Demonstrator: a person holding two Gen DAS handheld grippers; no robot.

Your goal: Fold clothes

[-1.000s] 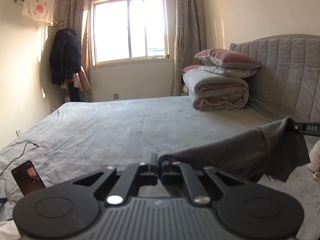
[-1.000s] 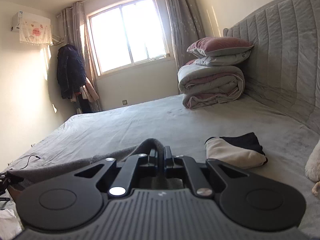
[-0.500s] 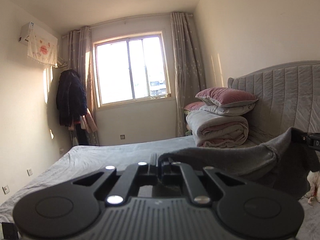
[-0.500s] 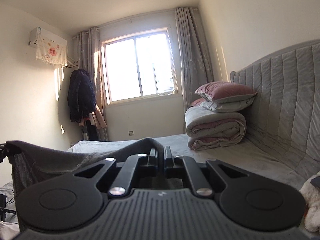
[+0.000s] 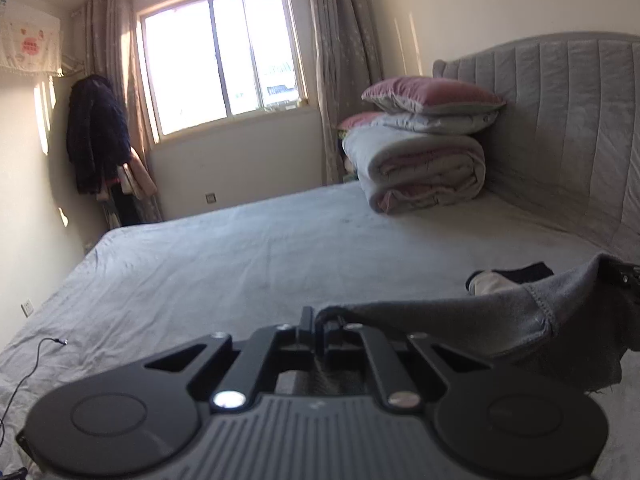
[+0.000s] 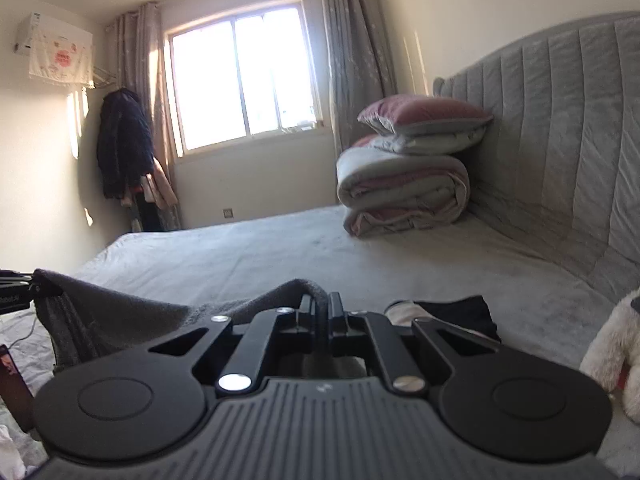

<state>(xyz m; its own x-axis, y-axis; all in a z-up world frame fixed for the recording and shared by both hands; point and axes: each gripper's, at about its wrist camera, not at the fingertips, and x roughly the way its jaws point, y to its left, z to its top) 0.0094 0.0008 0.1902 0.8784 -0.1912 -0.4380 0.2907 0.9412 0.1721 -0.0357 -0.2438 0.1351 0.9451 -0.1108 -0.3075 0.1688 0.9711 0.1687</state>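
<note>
A dark grey garment (image 5: 480,324) hangs stretched between my two grippers above the grey bed (image 5: 260,256). My left gripper (image 5: 316,322) is shut on one corner of it. My right gripper (image 6: 320,312) is shut on the other corner; the cloth (image 6: 120,316) runs from it to the left, where the left gripper's tip (image 6: 16,288) shows. In the left wrist view the right gripper's tip (image 5: 624,276) holds the far corner at the right edge. A folded black and cream garment (image 6: 460,312) lies on the bed behind the grippers; it also shows in the left wrist view (image 5: 508,278).
Rolled duvets and pillows (image 5: 420,152) are stacked by the grey padded headboard (image 5: 568,128). A white plush toy (image 6: 616,352) sits at the right. A cable (image 5: 36,356) lies on the bed's left side. Coats (image 5: 96,140) hang by the window.
Both grippers have dropped from the raised position half a second ago, lowering the stretched grey garment back towards the bed. Both stay shut on it.
</note>
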